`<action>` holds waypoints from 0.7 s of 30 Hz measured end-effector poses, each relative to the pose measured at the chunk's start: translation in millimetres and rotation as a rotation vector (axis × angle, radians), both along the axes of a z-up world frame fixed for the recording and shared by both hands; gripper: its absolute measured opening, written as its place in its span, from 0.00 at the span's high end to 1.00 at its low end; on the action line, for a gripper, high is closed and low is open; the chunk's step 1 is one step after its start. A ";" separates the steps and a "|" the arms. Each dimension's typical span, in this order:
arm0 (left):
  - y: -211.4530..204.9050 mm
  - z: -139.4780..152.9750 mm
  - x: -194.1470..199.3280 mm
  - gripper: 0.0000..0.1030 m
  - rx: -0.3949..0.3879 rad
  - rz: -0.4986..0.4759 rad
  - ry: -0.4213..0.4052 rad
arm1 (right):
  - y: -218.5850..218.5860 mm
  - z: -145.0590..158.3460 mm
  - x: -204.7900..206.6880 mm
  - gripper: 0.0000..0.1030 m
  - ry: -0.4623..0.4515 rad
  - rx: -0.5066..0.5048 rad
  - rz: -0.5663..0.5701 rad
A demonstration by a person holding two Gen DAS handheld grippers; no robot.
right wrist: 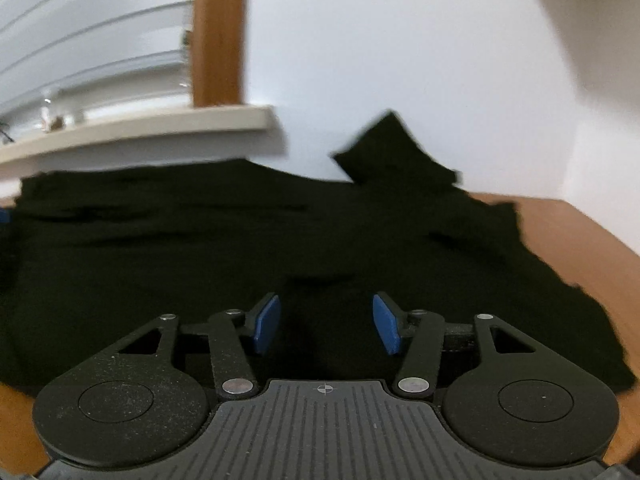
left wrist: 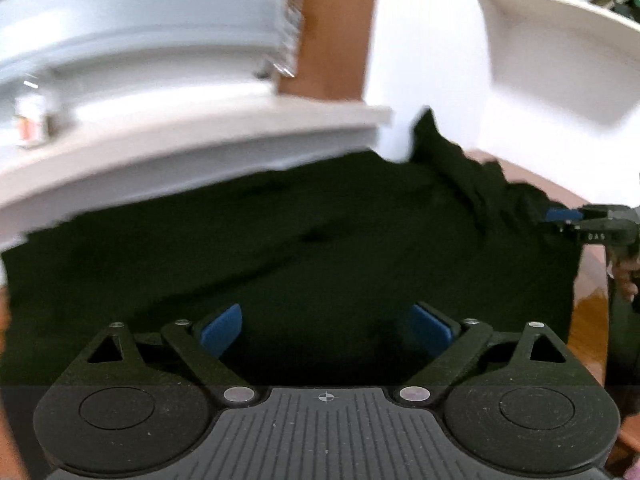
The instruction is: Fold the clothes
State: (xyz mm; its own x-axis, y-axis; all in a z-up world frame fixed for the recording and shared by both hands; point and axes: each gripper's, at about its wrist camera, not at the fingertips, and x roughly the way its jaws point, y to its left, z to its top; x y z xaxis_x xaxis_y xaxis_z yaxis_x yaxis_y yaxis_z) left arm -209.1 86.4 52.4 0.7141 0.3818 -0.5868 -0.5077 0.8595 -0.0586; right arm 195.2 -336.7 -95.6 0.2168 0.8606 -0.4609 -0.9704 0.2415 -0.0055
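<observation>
Black garment (right wrist: 200, 248) spread across wooden table (right wrist: 568, 224), rumpled, one corner raised against the white wall (right wrist: 400, 40). Left gripper (left wrist: 326, 328) jaws wide above the cloth, empty; right gripper (right wrist: 326, 322) likewise parted, holding nothing.

One dark garment (right wrist: 200, 260), two tongs (left wrist: 326, 328) (right wrist: 326, 322), one wooden table (right wrist: 568, 232)
</observation>
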 end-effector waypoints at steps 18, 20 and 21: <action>-28.7 -21.8 17.3 0.09 -0.047 -0.098 0.014 | -77.5 -30.2 70.3 0.47 0.005 0.087 -0.059; -31.1 -21.5 19.1 0.09 -0.037 -0.094 0.023 | -85.0 -32.1 72.4 0.47 0.009 0.107 -0.061; -30.9 -20.9 21.2 0.09 -0.032 -0.089 0.029 | -86.7 -32.2 73.0 0.47 0.011 0.111 -0.063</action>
